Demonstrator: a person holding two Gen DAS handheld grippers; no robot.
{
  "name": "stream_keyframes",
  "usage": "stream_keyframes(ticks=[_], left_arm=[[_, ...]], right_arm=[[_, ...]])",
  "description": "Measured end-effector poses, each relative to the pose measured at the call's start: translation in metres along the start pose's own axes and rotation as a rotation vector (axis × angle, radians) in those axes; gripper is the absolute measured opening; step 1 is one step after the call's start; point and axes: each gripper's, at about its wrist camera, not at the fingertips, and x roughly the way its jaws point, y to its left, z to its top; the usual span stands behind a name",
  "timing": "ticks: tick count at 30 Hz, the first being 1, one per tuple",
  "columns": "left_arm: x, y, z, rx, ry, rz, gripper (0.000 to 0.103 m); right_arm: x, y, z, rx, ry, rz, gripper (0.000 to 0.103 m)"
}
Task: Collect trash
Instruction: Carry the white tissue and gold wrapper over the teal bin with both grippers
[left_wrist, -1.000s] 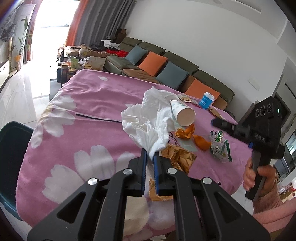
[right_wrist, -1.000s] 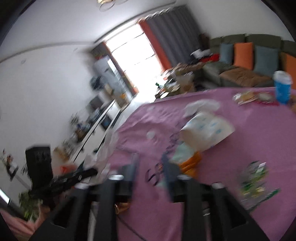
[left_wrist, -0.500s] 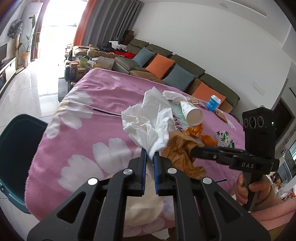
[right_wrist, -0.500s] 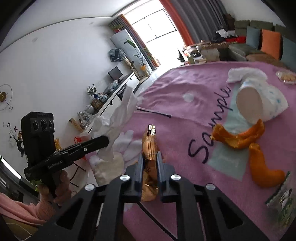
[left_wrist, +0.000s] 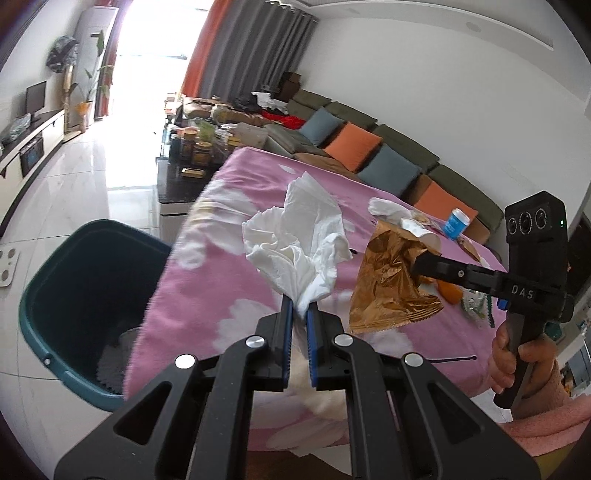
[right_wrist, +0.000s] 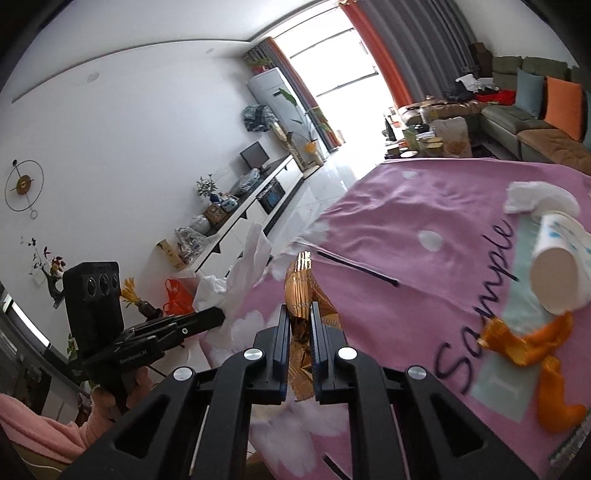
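Observation:
My left gripper (left_wrist: 300, 308) is shut on a crumpled white tissue (left_wrist: 301, 245) and holds it above the left edge of the pink flowered table (left_wrist: 207, 280). My right gripper (right_wrist: 300, 308) is shut on a gold foil wrapper (right_wrist: 303, 286), also seen in the left wrist view (left_wrist: 391, 288), lifted off the table. A dark green trash bin (left_wrist: 85, 295) stands on the floor to the left of the table. A tipped paper cup (right_wrist: 557, 275), orange peels (right_wrist: 532, 341) and another white tissue (right_wrist: 539, 197) lie on the table.
A blue cup (left_wrist: 456, 223) and a green-white wrapper (left_wrist: 476, 308) sit at the table's far right. A black stick (right_wrist: 356, 267) lies on the cloth. A sofa with cushions (left_wrist: 369, 155) runs behind the table, and a low cluttered side table (left_wrist: 195, 155) stands beyond it.
Both grippers have swung left toward the bin, carrying the tissue and the gold wrapper. The wrapper has risen clear of the table. The bin now shows much more fully.

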Motion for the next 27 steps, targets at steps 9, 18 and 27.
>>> stream_keyframes(ticks=[9, 18, 27], left_arm=[[-0.018, 0.02, 0.0, -0.024, -0.027, 0.061, 0.007], [-0.032, 0.038, 0.0, -0.048, -0.045, 0.111, 0.007], [-0.041, 0.057, 0.0, -0.073, -0.058, 0.16, 0.007]], right_arm=[[0.027, 0.018, 0.012, -0.018, 0.026, 0.062, 0.009], [0.055, 0.034, 0.023, -0.041, 0.055, 0.108, 0.009], [0.077, 0.048, 0.033, -0.069, 0.079, 0.14, 0.009]])
